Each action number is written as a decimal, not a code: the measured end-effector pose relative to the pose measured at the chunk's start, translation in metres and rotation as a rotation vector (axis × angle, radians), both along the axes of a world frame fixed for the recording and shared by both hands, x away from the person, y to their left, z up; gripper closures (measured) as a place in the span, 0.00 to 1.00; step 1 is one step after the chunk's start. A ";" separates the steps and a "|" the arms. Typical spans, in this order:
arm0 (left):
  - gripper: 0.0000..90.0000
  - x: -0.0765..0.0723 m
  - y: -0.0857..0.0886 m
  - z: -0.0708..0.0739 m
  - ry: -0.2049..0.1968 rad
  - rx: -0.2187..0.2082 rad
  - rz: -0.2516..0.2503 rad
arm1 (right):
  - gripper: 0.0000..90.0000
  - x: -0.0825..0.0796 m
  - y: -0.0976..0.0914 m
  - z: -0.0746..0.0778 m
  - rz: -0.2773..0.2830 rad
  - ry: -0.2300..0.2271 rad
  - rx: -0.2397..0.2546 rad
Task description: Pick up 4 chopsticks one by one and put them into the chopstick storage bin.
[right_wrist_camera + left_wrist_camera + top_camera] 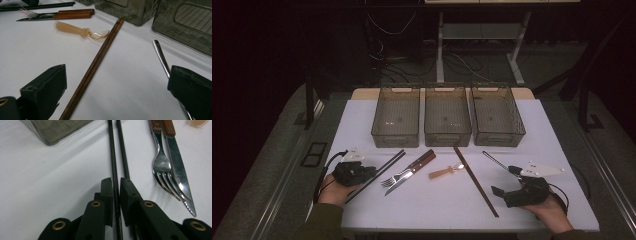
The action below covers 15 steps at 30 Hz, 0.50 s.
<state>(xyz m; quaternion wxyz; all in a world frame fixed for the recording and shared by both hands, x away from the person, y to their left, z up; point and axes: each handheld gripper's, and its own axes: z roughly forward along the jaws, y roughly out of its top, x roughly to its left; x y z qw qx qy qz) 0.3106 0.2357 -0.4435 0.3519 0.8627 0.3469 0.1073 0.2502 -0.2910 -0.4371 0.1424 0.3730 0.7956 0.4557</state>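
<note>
Chopsticks (377, 175), the black pair, are lying at the left of the table (532, 130) in the high view, running diagonally from near the left bin (395, 116) down toward the person's left hand. The left gripper (362, 172) is sitting low on their near part, while the right gripper (507, 182) is resting at the right, beside a metal rod (497, 160) and apart from the brown sticks (475, 181). A fork (394, 178), a knife (412, 170) and a small spoon (446, 172) are lying between them.

Through the left gripper view, the jaws are clamping one black stick (114, 170) near its lower part; its twin (123, 152) is running just beside the right jaw, outside the grip. Being thin, light and stiff, the stick is likely rolling or pivoting easily, so a hold nearer its middle would probably be steadier. Its ribbed-looking surface should be helping the pads bite. The fork (165, 173) and knife (178, 175) are lying close on the right, so a swing could be nudging them.

Through the right gripper view, the jaws are standing wide apart, holding nothing, with the brown sticks (95, 65) lying between them on the table and the rod (161, 56) passing under the right jaw. The spoon (80, 30) is lying farther off.
</note>
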 end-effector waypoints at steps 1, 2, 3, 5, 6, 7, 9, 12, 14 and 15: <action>0.89 0.000 0.000 0.000 -0.001 0.000 0.001 | 0.03 0.000 0.000 0.000 0.000 0.000 0.000; 0.90 0.000 0.000 -0.001 -0.002 -0.002 0.002 | 0.03 0.000 0.000 0.000 0.001 0.000 -0.001; 0.90 -0.001 0.000 -0.001 -0.006 0.000 0.001 | 0.03 0.000 0.000 0.000 0.001 0.000 -0.001; 0.90 -0.001 0.000 -0.001 -0.014 0.006 0.001 | 0.03 0.000 0.001 0.000 0.000 0.001 0.000; 0.91 -0.001 -0.001 -0.001 -0.014 0.013 0.005 | 0.03 0.000 0.001 0.000 0.000 0.000 0.000; 0.91 -0.002 -0.001 -0.001 -0.020 0.016 0.005 | 0.03 0.000 0.001 0.000 0.000 0.001 0.000; 0.92 -0.003 -0.002 -0.001 -0.024 0.029 0.005 | 0.03 0.000 0.001 0.000 0.000 0.001 0.000; 0.94 -0.003 -0.004 -0.001 -0.035 0.046 -0.004 | 0.03 0.000 0.001 0.000 0.002 -0.001 0.002; 0.95 -0.003 -0.005 0.000 -0.034 0.053 0.002 | 0.03 0.000 0.000 0.000 0.004 -0.002 0.001; 0.95 -0.003 -0.004 0.000 -0.029 0.048 0.003 | 0.03 0.000 0.000 0.000 0.005 -0.002 0.001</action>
